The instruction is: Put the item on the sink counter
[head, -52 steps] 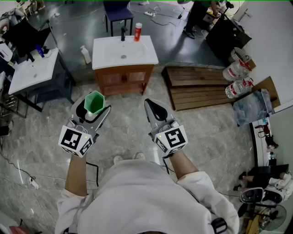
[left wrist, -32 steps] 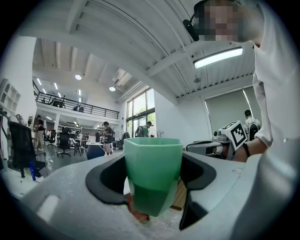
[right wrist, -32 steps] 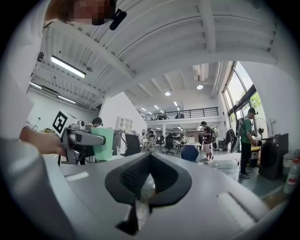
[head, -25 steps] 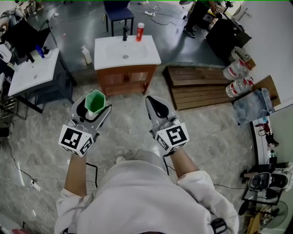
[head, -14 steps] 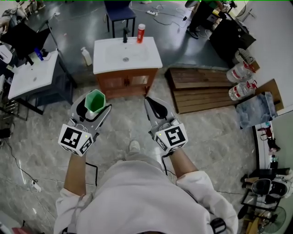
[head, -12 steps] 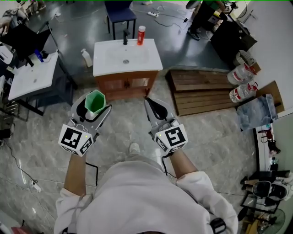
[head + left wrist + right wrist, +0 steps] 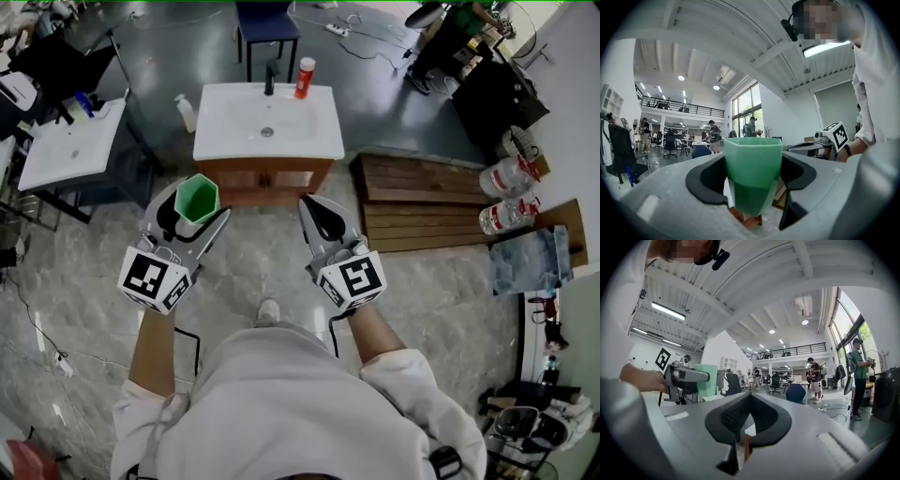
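A green plastic cup (image 7: 196,204) stands upright between the jaws of my left gripper (image 7: 194,210), which is shut on its sides. In the left gripper view the cup (image 7: 753,164) fills the gap between the black pads (image 7: 705,180). My right gripper (image 7: 323,222) is level with it to the right, shut, with nothing in it; its pads (image 7: 736,416) meet. From the right gripper view the cup (image 7: 707,373) shows at the left. The white sink counter (image 7: 225,136) on a wooden cabinet lies ahead, with a black faucet (image 7: 271,77) and a red bottle (image 7: 304,77) at its back edge.
A second white sink table (image 7: 66,145) stands at the left. A wooden pallet (image 7: 427,187) lies right of the cabinet, with water jugs (image 7: 511,183) beyond it. A white bottle (image 7: 186,112) stands on the floor, a blue chair (image 7: 267,23) behind the sink, a person (image 7: 450,33) at the top right.
The sink counter has come nearer and lower in the head view as the person walks toward it. Both grippers keep their pose, the left one still holding the cup.
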`<move>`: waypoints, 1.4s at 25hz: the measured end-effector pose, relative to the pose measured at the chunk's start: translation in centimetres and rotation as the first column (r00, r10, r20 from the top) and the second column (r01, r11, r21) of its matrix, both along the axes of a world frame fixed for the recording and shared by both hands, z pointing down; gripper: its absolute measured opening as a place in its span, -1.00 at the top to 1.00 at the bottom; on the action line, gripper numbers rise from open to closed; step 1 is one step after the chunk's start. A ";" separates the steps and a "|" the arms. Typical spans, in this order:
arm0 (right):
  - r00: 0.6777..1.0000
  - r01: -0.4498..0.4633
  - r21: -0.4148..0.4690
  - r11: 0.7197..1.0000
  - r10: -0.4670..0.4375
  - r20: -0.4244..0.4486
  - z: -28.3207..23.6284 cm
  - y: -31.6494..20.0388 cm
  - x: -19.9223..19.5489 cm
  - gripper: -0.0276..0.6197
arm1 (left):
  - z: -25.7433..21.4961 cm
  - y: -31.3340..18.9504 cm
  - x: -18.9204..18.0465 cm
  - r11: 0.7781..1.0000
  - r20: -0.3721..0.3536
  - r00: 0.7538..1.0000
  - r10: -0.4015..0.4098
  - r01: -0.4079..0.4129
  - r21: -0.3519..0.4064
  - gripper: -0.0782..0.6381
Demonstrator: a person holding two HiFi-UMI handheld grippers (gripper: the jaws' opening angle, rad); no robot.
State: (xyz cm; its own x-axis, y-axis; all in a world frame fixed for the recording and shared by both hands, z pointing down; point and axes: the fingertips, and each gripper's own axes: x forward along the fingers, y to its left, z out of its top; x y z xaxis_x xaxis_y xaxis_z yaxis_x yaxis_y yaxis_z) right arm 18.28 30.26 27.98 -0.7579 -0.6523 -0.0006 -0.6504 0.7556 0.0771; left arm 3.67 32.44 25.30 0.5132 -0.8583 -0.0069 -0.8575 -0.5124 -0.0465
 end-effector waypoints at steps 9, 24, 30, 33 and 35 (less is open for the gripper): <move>1.000 0.018 -0.016 1.000 -0.018 -0.005 0.7 -5.2 -1.9 0.90 | 1.2 -5.0 -1.8 1.000 -0.001 1.000 -0.018 0.018 -0.017 -0.15; 0.999 -0.037 0.005 0.999 0.038 -0.028 0.4 -16.6 -8.1 0.90 | 1.7 -17.2 -8.6 1.000 -0.006 1.000 0.025 -0.025 -0.005 -0.15; 0.997 -0.076 0.015 0.997 0.076 -0.028 -0.1 -20.4 -10.2 0.90 | 1.5 -21.6 -10.6 0.998 -0.006 0.998 0.064 -0.064 -0.005 -0.15; 0.996 -0.083 0.012 0.996 0.084 -0.030 0.1 -22.0 -11.2 0.90 | 1.8 -23.7 -11.3 0.997 -0.006 0.997 0.075 -0.076 -0.006 -0.15; 0.996 -0.083 0.001 0.997 0.083 -0.034 0.3 -23.0 -11.3 0.90 | 2.2 -24.8 -11.2 0.997 -0.006 0.997 0.081 -0.081 -0.012 -0.15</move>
